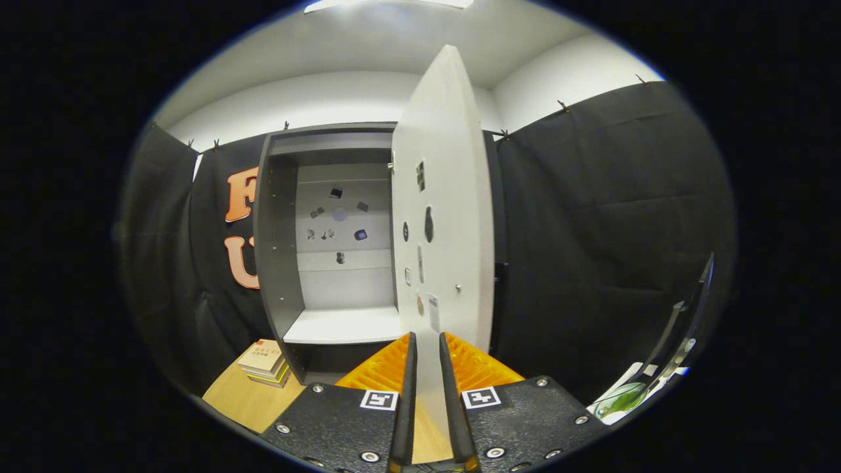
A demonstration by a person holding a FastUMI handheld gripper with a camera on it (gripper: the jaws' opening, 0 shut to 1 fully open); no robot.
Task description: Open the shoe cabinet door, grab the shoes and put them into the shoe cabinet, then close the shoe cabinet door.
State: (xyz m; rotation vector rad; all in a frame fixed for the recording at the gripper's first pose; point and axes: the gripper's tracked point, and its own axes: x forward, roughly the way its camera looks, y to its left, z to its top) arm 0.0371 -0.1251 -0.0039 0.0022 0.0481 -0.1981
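Note:
The shoe cabinet [279, 263] stands just ahead against the booth wall, with grey sides and a white shelf [341, 326] low inside. Small dark stickers dot its pale back panel. Its white door [443, 197] is swung out towards me and carries a few dark marks and a small knob [458, 288]. My gripper [427, 368] is shut on the door's lower free edge, which fills the narrow gap between the two fingers. The compartment above the shelf holds nothing.
A small stack of books [266, 361] lies on the wooden surface [243, 397] left of the fingers, at the cabinet's foot. To the right, a dark-framed panel with a green patch [631, 394] leans near the black cloth wall [611, 217].

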